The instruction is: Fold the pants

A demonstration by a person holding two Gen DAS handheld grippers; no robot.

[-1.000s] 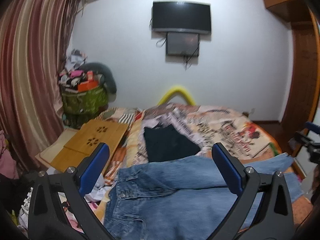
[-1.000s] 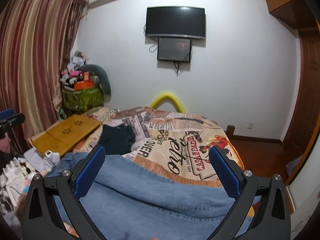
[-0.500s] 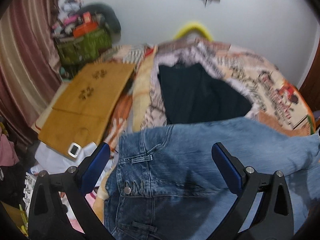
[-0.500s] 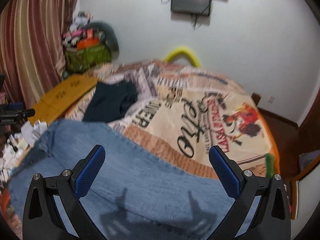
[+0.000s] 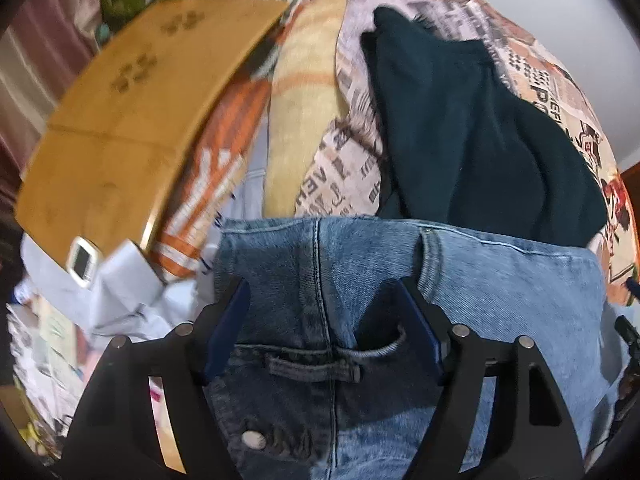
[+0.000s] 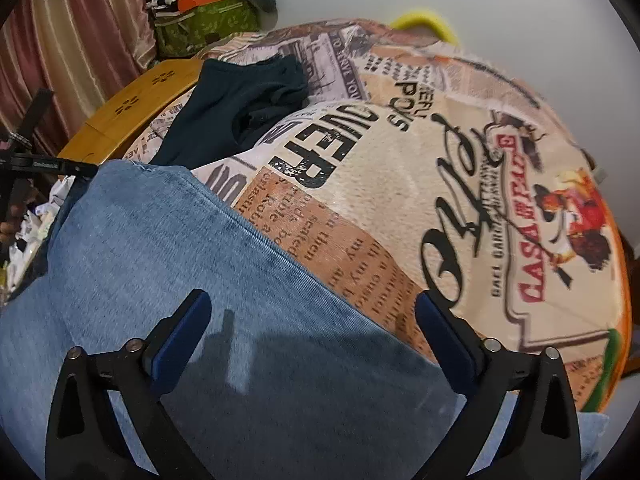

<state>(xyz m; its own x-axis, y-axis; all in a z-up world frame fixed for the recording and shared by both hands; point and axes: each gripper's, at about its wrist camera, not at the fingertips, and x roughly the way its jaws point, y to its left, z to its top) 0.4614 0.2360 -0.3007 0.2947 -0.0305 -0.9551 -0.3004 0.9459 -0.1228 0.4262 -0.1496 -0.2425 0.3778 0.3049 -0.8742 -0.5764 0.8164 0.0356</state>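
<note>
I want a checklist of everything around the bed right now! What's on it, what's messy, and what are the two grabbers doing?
Surface: bed cover with newspaper-style print, lying under the clothes.
Job's things: blue jeans spread on the bed, waistband end by the left gripper, a leg under the right one.
Clutter: dark garment beyond the jeans; wooden board at the bed's side; papers below it; green bag piled with things.
Grippers: left gripper open, fingers astride the waistband; right gripper open over the denim.
Cables: wires hang on the wall, top edge of the right view.
Surroundings: striped curtain, white wall.
</note>
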